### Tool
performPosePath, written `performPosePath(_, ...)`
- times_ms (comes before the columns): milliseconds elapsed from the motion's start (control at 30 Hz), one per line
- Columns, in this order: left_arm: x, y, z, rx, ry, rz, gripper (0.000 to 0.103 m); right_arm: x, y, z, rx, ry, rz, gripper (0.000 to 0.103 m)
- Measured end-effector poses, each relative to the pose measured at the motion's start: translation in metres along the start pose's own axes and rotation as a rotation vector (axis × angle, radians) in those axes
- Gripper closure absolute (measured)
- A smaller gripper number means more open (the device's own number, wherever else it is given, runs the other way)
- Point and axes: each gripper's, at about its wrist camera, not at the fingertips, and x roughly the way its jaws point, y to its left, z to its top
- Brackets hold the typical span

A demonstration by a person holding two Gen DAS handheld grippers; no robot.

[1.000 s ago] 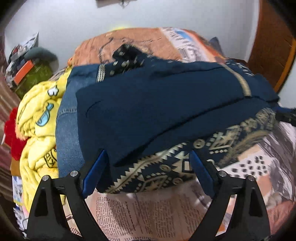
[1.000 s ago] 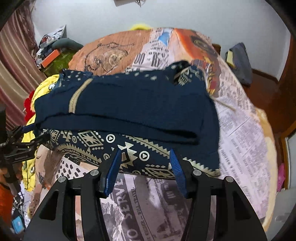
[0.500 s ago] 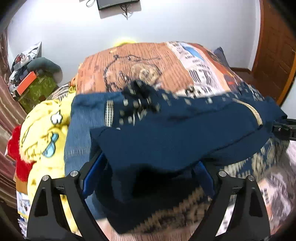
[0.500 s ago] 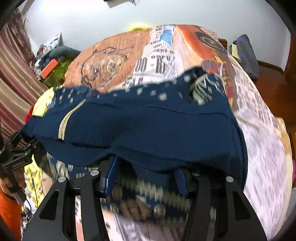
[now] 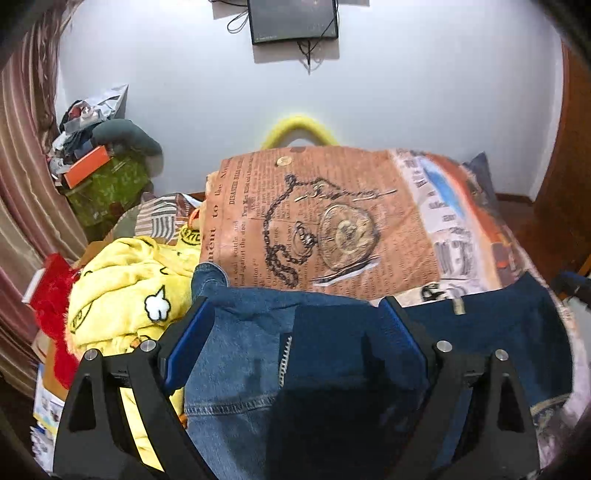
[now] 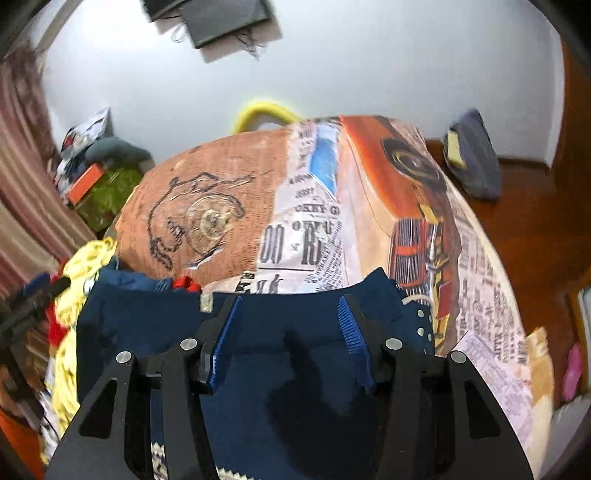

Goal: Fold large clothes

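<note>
1 navy sweater (image 6: 295, 369) | 1 jeans (image 5: 236, 369) | 2 hand-held grippers: left hand-held gripper (image 5: 295, 325), right hand-held gripper (image 6: 291, 332)

Newspaper-print bedspread (image 5: 332, 221) with a pocket-watch drawing, covering the bed. Wall-mounted TV (image 5: 293, 20) up top, cables dangling. Yellow cartoon blanket (image 5: 122, 295) bunched on the left, red fuzzy thing (image 5: 51, 295) beside it. Striped curtain (image 5: 22, 177) far left.

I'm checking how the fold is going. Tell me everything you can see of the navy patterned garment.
The navy garment is a soft knit, dark blue, with a cream geometric border showing at its lower edge and pale dots near its right side. It lies doubled over on the printed bedspread, partly over denim jeans. Both the left gripper and right gripper stand over it, jaws apart.
</note>
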Motion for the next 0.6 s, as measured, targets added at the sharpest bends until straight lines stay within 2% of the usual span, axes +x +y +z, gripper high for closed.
performPosePath(133,-0.008,-0.006,-0.018,0.016,0.032,-0.08,0.013,-0.008,0.025,-0.019,-0.09,0.005,0.029,0.053)
performPosePath(367,-0.007,-0.047,-0.069,0.084,0.13,-0.243,0.013,-0.003,0.061,-0.058,-0.17,0.069,0.12,0.053)
performPosePath(500,-0.002,-0.072,-0.089,0.139,0.164,-0.273,0.013,0.008,0.068,-0.076,-0.192,0.118,0.157,0.053)
performPosePath(600,0.009,-0.085,-0.101,0.176,0.179,-0.251,0.013,0.019,0.064,-0.086,-0.197,0.151,0.122,0.053)
